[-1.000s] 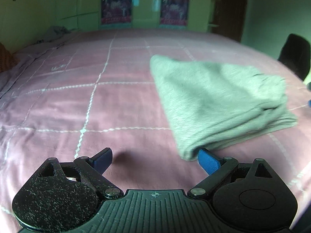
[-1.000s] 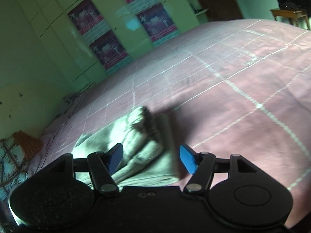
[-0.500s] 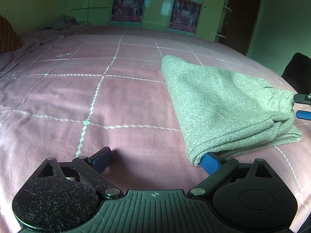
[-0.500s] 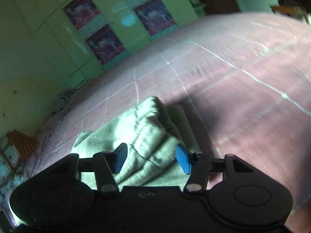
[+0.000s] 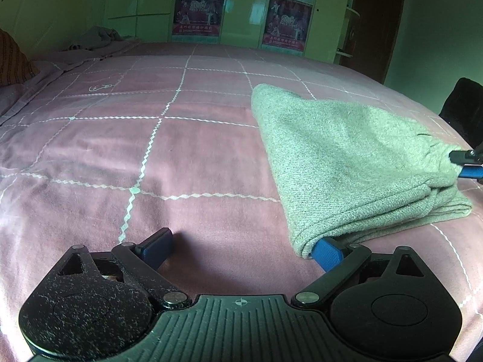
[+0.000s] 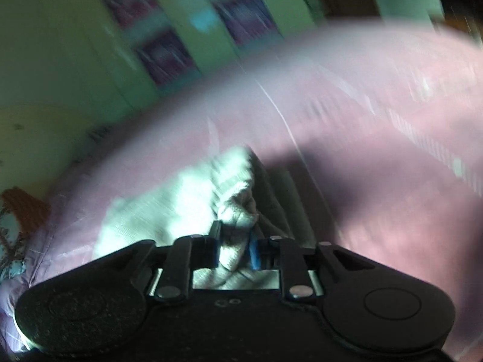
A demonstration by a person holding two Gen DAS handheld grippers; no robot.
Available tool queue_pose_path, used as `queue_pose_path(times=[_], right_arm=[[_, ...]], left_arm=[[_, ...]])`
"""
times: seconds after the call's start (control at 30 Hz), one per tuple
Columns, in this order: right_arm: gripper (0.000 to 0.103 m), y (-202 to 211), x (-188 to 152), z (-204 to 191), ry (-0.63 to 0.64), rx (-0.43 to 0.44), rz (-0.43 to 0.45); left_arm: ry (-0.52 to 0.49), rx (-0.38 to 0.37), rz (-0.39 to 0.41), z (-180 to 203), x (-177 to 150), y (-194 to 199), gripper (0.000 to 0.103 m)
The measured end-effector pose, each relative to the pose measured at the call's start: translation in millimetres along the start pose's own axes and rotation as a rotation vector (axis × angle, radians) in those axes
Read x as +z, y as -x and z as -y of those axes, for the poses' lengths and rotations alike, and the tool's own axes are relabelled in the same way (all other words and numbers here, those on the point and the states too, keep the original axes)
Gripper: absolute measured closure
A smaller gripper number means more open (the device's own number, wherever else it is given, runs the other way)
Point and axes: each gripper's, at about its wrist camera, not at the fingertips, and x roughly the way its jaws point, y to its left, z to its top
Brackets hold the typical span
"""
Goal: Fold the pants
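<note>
The folded grey-green pants (image 5: 347, 157) lie on the pink checked bedspread (image 5: 151, 157), right of centre in the left wrist view. My left gripper (image 5: 241, 246) is open; its right fingertip (image 5: 324, 250) is tucked under the near corner of the pants, its left fingertip rests on the bedspread. My right gripper (image 6: 234, 249) is shut on a bunched edge of the pants (image 6: 181, 208) in the blurred right wrist view. It also shows at the right edge of the left wrist view (image 5: 466, 163), pinching the far right end of the pants.
Green wardrobe doors with posters (image 5: 199, 9) stand behind the bed. Crumpled bedding (image 5: 99, 37) and an orange pillow (image 5: 12, 60) lie at the far left. A dark chair (image 5: 465, 105) stands at the right of the bed.
My right gripper closed from wide open onto the bunched edge of the pants and is moving fast. My left gripper slid its right fingertip under the pants' near corner.
</note>
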Motion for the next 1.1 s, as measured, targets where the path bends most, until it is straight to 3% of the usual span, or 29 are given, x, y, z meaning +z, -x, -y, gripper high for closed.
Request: queue_pose_path(times=[0.03, 0.1, 0.13, 0.17, 0.33, 0.5, 0.67, 0.7, 0.73, 0.77, 0.83, 0.93, 1.03, 1.1], right_arm=[[0.076, 2.3, 1.2, 5.7, -0.037, 0.027, -0.004], [0.060, 14.2, 2.3, 6.2, -0.029, 0.037, 0.018], [0.044, 18.7, 1.4, 7.3, -0.029, 0.045, 0.014], [0.039, 20.4, 0.0, 8.6, -0.037, 0.062, 0.002], [0.040, -2.4, -8.3, 15.0, -0.108, 0.095, -0.120], [0.039, -18.4, -11.3, 14.8, -0.219, 0.125, -0.109], [0.027, -33.3, -7.3, 12.8, -0.231, 0.116, -0.110], [0.027, -33.2, -5.8, 9.2, -0.206, 0.109, -0.120], [0.037, -33.2, -4.6, 5.0, -0.184, 0.101, -0.127], [0.064, -32.2, -2.5, 0.1, -0.148, 0.098, -0.130], [0.065, -27.2, 2.2, -11.2, -0.091, 0.072, -0.123], [0.067, -9.4, 7.1, -32.4, 0.008, 0.110, -0.051], [0.067, 16.6, 9.1, -49.1, 0.098, 0.200, 0.050], [0.067, 31.4, 4.9, -43.0, 0.082, 0.260, 0.106]], left_arm=[[0.002, 0.001, 0.002, 0.1, 0.0, 0.0, 0.007], [0.002, 0.004, 0.005, 0.8, -0.3, -0.2, 0.007], [-0.001, 0.005, 0.005, 1.1, -0.6, -0.4, 0.007], [0.000, 0.006, 0.006, 1.2, -0.8, -0.6, 0.007], [-0.003, 0.008, 0.009, 0.8, -0.7, -0.1, 0.007], [-0.003, 0.006, 0.009, 0.6, -0.8, 0.1, 0.006], [0.000, 0.006, 0.009, 0.3, -1.1, -0.1, 0.006], [-0.001, 0.007, 0.007, 0.2, -1.3, -0.9, 0.006], [-0.003, 0.009, 0.005, 0.3, -1.4, -1.6, 0.006], [-0.004, 0.010, 0.005, 0.6, -1.5, -1.9, 0.006], [0.000, 0.009, 0.005, 0.2, -1.6, -1.9, 0.006], [0.008, 0.007, 0.006, -0.9, -1.6, -2.0, 0.005], [0.024, 0.001, 0.010, -2.8, -1.5, -1.9, 0.004], [0.033, -0.002, 0.013, -4.0, -1.4, -2.1, 0.004]])
